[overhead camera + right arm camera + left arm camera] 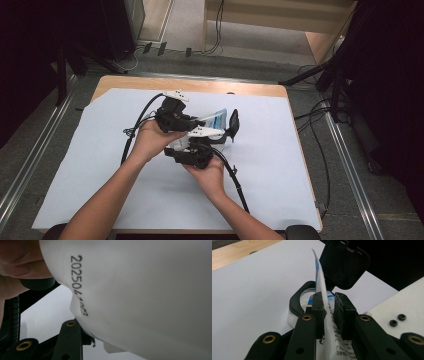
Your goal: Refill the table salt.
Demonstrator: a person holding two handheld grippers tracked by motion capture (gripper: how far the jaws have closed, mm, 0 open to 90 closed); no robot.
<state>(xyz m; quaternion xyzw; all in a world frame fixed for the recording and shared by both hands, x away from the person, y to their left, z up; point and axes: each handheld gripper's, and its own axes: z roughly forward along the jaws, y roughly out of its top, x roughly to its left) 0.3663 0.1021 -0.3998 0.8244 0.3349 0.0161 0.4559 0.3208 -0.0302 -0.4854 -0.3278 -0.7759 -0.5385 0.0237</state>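
**Two grippers, one white packet**

Over the middle of the table (150,82), which has a big white sheet (90,165) on it, a person holds two grippers close together. The left gripper (329,308) has a thin white packet (322,287) with blue print standing on its edge between its two black fingers (318,312). The fingers sit close on both sides of the packet, pinching it. The right gripper (200,147) sits just beside the left one, nearer the person. From its own camera the white packet (140,295) is very close, with dark numbers printed on it. One black finger (68,340) shows below it; I cannot tell if this gripper squeezes the packet. Just behind the packet stands a black case (344,262) with its lid up and a round clear part at the bottom.
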